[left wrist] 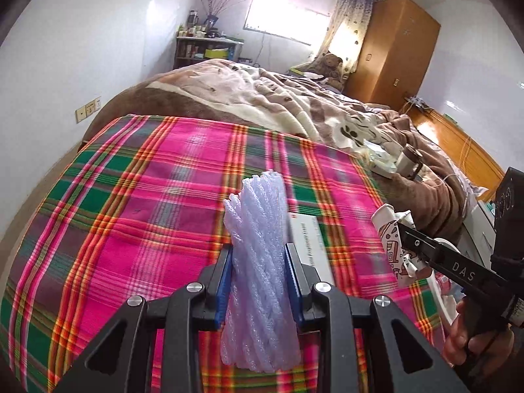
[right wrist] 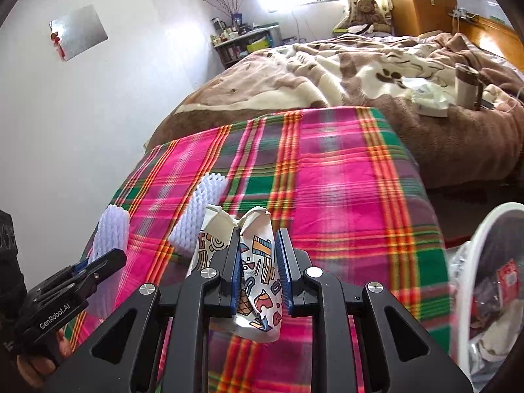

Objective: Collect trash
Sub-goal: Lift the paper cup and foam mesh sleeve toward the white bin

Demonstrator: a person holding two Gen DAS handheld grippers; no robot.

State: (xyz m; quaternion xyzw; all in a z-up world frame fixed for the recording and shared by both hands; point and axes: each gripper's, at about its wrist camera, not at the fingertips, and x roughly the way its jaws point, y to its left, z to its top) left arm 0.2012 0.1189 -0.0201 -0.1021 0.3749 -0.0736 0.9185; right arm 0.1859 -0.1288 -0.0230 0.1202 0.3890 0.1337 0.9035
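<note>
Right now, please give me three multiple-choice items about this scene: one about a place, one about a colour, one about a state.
1. Where is the trash bin?
A. At the right of the plaid cloth
B. On the shelf
C. Under the window

2. What colour are the pads of the left gripper?
A. Red
B. Blue
C. Yellow

3. What is the state of the right gripper?
A. Open and empty
B. Shut on a foam net
C. Shut on the printed paper cup

Answers: 1 A, the white rim shows beside the cloth's right edge. 2 B, blue pads press the foam net. 3 C, the crushed cup sits pinched between the pads.
</note>
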